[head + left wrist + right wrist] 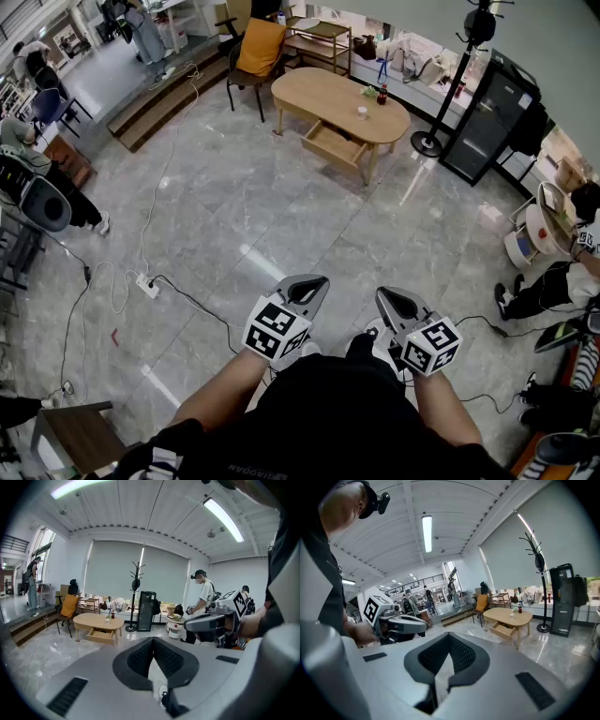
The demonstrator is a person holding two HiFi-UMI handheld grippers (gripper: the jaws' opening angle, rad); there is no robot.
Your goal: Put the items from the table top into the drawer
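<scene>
The oval wooden table (319, 89) stands far off across the grey floor, its drawer (333, 145) pulled open toward me. On its top are a small white cup (362, 112), a dark bottle (382, 94) and something green beside it. Both grippers are held close to my body, well short of the table. The left gripper (317, 280) and the right gripper (385, 293) are shut with nothing in them. In the left gripper view its jaws (153, 639) meet above the floor, with the table (98, 619) far ahead. The right gripper (449, 633) looks toward the table (506, 616) and drawer (502, 630).
A chair with an orange cushion (258, 47) sits behind the table. A black coat stand (450, 84) and a black cabinet (487, 122) stand to its right. Cables and a power strip (147, 284) lie on the floor at left. A person sits at right (553, 281).
</scene>
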